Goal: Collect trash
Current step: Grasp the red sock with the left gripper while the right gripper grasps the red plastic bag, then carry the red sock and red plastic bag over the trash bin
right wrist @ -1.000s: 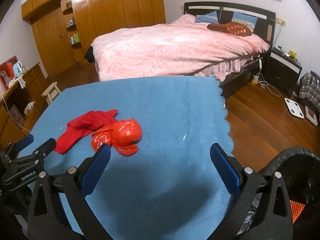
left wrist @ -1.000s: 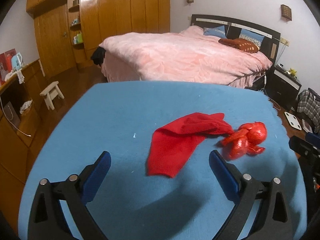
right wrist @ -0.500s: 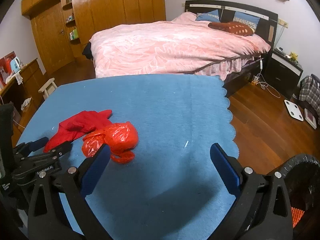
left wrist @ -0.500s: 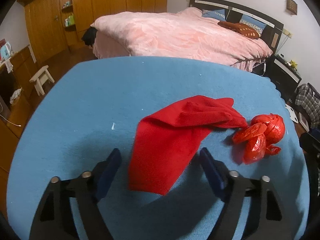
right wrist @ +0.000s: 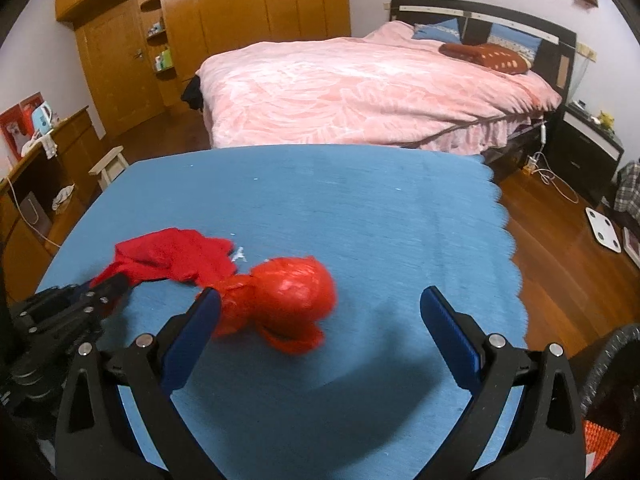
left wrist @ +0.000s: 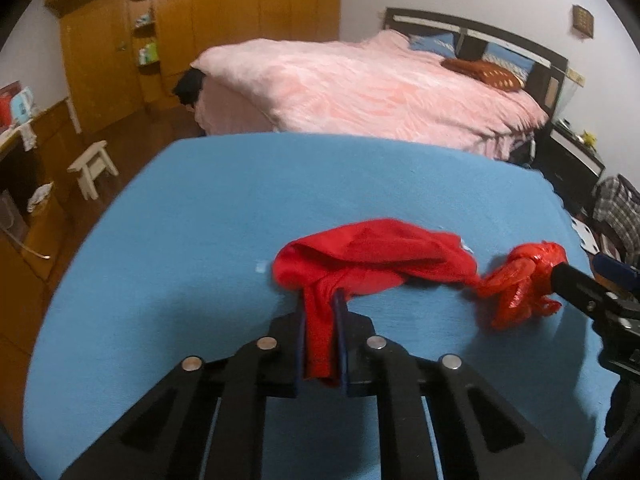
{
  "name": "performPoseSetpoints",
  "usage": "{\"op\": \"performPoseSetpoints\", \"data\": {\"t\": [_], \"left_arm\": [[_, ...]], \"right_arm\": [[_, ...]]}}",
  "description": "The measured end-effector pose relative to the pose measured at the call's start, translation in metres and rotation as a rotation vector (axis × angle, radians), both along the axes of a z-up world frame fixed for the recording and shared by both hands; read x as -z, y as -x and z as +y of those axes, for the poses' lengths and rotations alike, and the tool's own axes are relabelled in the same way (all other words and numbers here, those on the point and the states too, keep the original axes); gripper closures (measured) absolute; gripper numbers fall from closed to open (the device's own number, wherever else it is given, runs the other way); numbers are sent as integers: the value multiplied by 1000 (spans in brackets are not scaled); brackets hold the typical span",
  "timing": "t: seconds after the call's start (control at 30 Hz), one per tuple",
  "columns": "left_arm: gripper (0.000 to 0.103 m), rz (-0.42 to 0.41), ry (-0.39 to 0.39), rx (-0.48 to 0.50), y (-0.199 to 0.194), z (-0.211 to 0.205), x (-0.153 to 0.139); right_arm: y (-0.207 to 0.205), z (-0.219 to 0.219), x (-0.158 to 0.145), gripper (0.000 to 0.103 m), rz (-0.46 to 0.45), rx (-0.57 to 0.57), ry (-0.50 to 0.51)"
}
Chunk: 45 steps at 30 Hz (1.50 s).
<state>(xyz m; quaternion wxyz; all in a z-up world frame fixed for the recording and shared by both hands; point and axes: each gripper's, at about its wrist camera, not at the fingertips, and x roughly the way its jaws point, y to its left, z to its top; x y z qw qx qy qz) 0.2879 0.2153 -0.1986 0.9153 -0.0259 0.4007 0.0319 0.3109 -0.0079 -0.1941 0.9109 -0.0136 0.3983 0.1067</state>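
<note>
A: Red cloth (left wrist: 372, 256): soft matt fabric, limp folds. Red bag (right wrist: 288, 300): thin glossy plastic, crinkled.

B: Table cover (right wrist: 360, 208): blue cloth, matt, slightly fuzzy. Left gripper (left wrist: 320, 340): matt black plastic, shiny metal pins. Wardrobe (right wrist: 240, 20): glossy varnished wood. Floor (right wrist: 560, 272): polished wood.

A red cloth (left wrist: 372, 252) lies rumpled on the blue cover, its near end lifted and pinched; just beside it, touching its far end, sits a crumpled, knotted red plastic bag (right wrist: 288, 300)
</note>
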Motion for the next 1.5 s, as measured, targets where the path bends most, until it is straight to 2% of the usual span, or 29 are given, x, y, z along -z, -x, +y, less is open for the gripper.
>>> {"op": "performPoseSetpoints", "data": {"t": [0.17,0.43,0.5,0.57,0.67,0.8,1.07,1.33,1.5], "left_arm": [[91,-30,-15,-70,14,21,-7],[91,-25,-30,-89,23,34,-5],[91,-24,-26,-89,25,34,-5],[91,-25,-24,-89,26,33,-5],[91,-30,-25,-85,28,31,-7],[91,-45,-27,-83,33,28,-12],[91,-77,-15,-60,44,12,-25],[91,-110,12,-23,58,-6,-41],[91,-160,33,-5,71,-14,-61]], "right_arm": [[-10,14,10,6,29,-16,13],[-12,28,20,8,63,-51,4],[-13,30,21,28,82,-73,-15],[-12,30,21,31,88,-81,-16],[-9,28,18,49,89,-89,-29],[-5,21,12,60,84,-85,-47],[11,10,-7,67,42,-89,-85],[34,0,-27,67,4,-88,-104],[48,-11,-41,67,-16,-77,-136]]}}
